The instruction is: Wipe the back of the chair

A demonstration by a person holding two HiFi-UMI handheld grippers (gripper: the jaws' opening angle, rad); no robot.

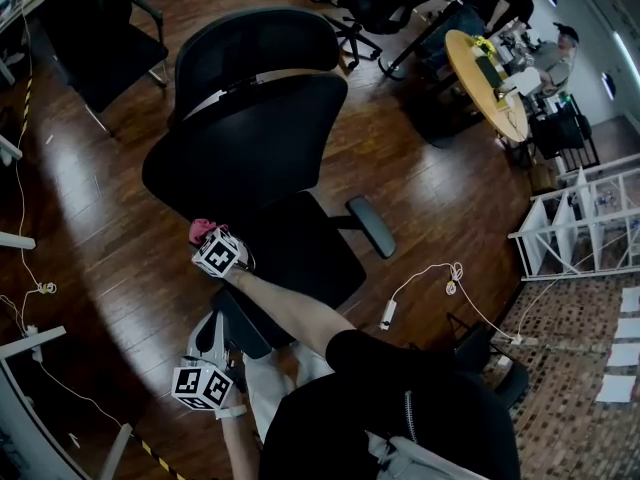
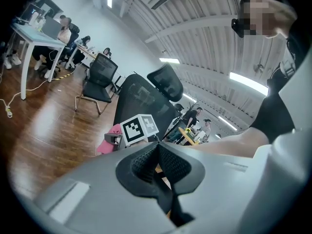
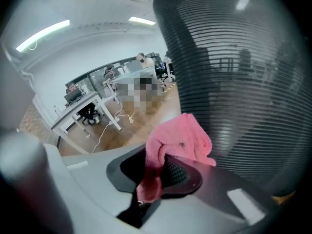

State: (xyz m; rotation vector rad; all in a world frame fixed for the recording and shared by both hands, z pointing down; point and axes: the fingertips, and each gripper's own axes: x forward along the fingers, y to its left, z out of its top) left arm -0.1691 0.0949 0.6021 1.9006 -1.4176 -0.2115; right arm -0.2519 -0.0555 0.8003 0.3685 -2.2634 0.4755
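Observation:
A black mesh office chair (image 1: 250, 138) stands in front of me on the wood floor, its backrest facing me. My right gripper (image 1: 208, 240) is shut on a pink cloth (image 1: 203, 230) at the lower left edge of the backrest, near the seat. In the right gripper view the pink cloth (image 3: 180, 140) bunches out of the right gripper (image 3: 161, 172), right beside the ribbed mesh of the chair (image 3: 243, 82). My left gripper (image 1: 215, 328) hangs lower, close to my body, and the left gripper (image 2: 157, 159) is shut with nothing in it. Ahead of it are the cloth (image 2: 109, 143) and the chair (image 2: 141, 101).
A second black chair (image 1: 95, 38) stands at the far left. White cables and a power strip (image 1: 388, 315) lie on the floor at right. A round table (image 1: 485, 83) with seated people is at the far right, and a white rack (image 1: 580, 223) stands below it.

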